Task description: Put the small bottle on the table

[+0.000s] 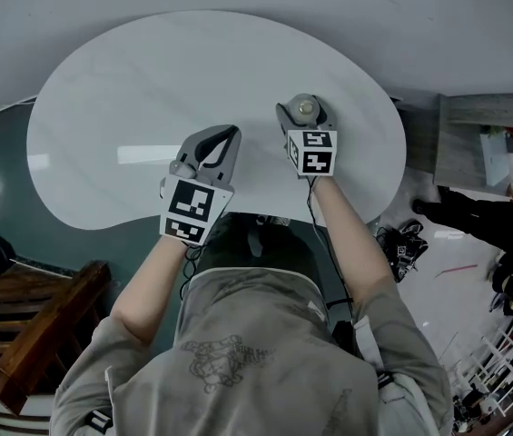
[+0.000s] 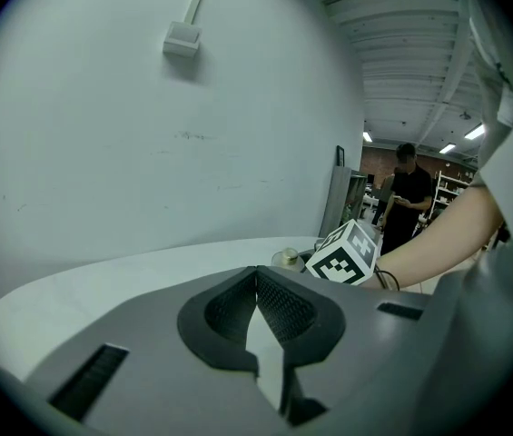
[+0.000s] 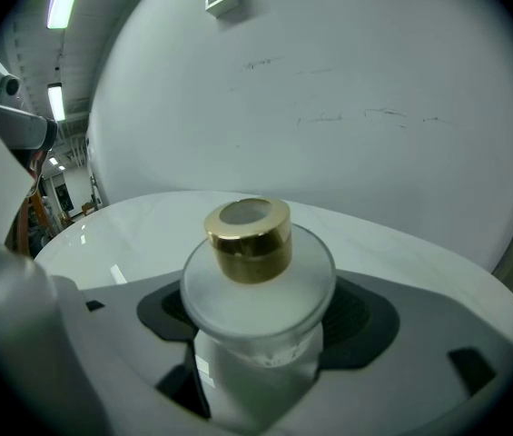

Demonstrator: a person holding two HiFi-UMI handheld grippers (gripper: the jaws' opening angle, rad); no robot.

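Bottle axis: the small bottle (image 3: 256, 357) stands upright, its long axis vertical and its cap (image 3: 249, 239) pointing straight up.
Bottle look: a round body of frosted, milky glass that widens to a flat disc-like shoulder. The cap is a short, shiny gold cylinder with a duller grey disc set in its top.
Bottle place: on the right half of the surface (image 1: 129, 89), in from the right edge and about midway between the near and far edges. Its foot is hidden by the gripper.
Right gripper (image 1: 304, 109): its fingers (image 3: 369, 321) are spread wide on either side of the bottle's body. A dark gap shows at the left pad, so they are not squeezing it.
Left gripper (image 1: 228, 133): it hangs over the near middle of the surface. Its ribbed black fingers (image 2: 288, 309) are closed tip to tip with nothing between them.
Surface: white, smooth and glossy, with a rounded outline.
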